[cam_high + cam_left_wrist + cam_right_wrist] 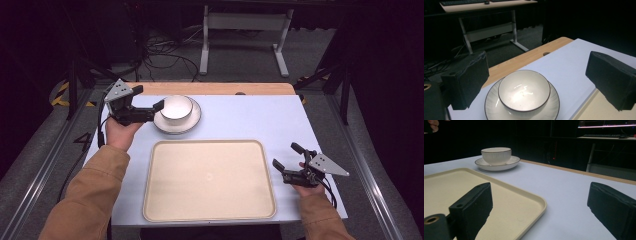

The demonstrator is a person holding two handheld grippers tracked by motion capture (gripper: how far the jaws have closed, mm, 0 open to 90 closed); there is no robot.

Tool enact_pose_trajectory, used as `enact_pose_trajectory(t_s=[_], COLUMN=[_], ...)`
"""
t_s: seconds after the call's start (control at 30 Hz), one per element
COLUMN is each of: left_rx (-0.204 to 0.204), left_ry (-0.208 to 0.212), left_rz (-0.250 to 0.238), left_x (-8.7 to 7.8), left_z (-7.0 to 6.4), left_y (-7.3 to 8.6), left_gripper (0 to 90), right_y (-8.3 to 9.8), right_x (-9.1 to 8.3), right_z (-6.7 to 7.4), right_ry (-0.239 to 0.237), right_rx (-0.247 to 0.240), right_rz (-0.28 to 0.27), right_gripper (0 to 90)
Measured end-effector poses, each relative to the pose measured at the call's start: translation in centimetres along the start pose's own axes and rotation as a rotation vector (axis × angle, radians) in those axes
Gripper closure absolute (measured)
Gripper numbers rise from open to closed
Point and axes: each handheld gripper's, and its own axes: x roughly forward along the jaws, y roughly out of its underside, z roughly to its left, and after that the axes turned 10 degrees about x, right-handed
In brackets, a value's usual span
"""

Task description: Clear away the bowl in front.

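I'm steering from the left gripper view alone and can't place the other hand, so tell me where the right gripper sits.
Observer: In the high view, the right gripper rests at the right edge of the shallow cream rectangular tray, jaws apart, gripping nothing.
Operator: Report what is on that tray.
Observer: Nothing; the high view shows its whole surface bare.
Operator: Give me my own gripper's position against the crockery.
Observer: From above, the left gripper comes in from the left side of the white ceramic bowl, which stands on the white round saucer. One jaw tip is at the bowl's left wall, and the jaws are open.
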Motion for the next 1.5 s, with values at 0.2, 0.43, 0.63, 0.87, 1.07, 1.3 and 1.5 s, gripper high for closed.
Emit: enact_pose_trajectory(t_s=[0.2, 0.43, 0.63, 0.87, 1.07, 1.3, 1.5], left_rx=[0.002, -0.015, -0.061, -0.052, -0.076, -0.14, -0.217], left_ry=[0.005, -0.011, -0.026, -0.047, -0.071, -0.066, -0.061], left_rz=[0.028, 0.043, 0.032, 0.134, 0.232, 0.341, 0.468], left_x=[1.4, 2.3, 2.5, 3.4, 4.3, 6.0, 7.6], left_z=[0.1, 0.6, 1.0, 1.4, 2.4, 3.6, 4.0], left_y=[-0.7, -0.8, -1.2, -1.1, -0.6, 0.2, 0.8], left_gripper=[4.9, 4.7, 5.9, 7.2, 14.3, 14.8, 14.9], right_y=[0.0, 0.0, 0.0, 0.0, 0.0, 0.1, 0.1], right_x=[0.0, 0.0, 0.1, 0.1, 0.1, 0.1, 0.1], right_z=[0.0, 0.0, 0.1, 0.1, 0.2, 0.2, 0.3], right_ry=[-0.006, -0.009, -0.011, -0.009, -0.003, 0.011, 0.015], right_rx=[-0.001, -0.002, -0.001, -0.004, -0.009, -0.014, -0.014], right_rz=[0.0, 0.001, 0.002, 0.005, 0.009, 0.012, 0.011], right_gripper=[6.9, 6.9, 6.9, 6.9, 6.9, 6.9, 6.9])
